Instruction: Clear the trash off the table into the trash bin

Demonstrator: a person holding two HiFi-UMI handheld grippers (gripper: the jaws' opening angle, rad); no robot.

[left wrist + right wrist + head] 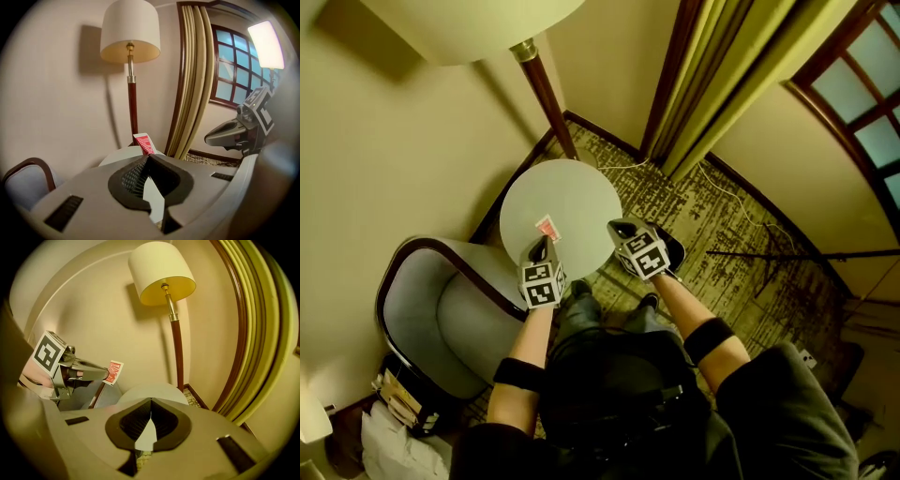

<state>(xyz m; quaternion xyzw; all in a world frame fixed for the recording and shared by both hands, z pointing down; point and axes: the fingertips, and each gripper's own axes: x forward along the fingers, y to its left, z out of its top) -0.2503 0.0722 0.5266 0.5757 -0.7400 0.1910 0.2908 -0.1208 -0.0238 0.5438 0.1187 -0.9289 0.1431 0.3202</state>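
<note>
A small red and white packet (pixel 547 228) sticks up from the tips of my left gripper (pixel 541 242), which is shut on it above the round white table (pixel 577 192). The left gripper view shows the packet (pixel 145 143) standing out of the closed jaws (pixel 149 157). In the right gripper view the packet (pixel 114 372) hangs at the tip of the left gripper (pixel 89 372). My right gripper (pixel 614 228) is at the table's right edge, shut with nothing in it (pixel 151 401). A dark round object (pixel 672 247) on the floor is mostly hidden behind it.
A grey armchair (pixel 441 319) with a dark wooden frame stands left of the table. A floor lamp (pixel 546 89) rises behind the table. Curtains (pixel 722 75) and a window lie at the far right. Cables (pixel 741 202) run across the patterned carpet.
</note>
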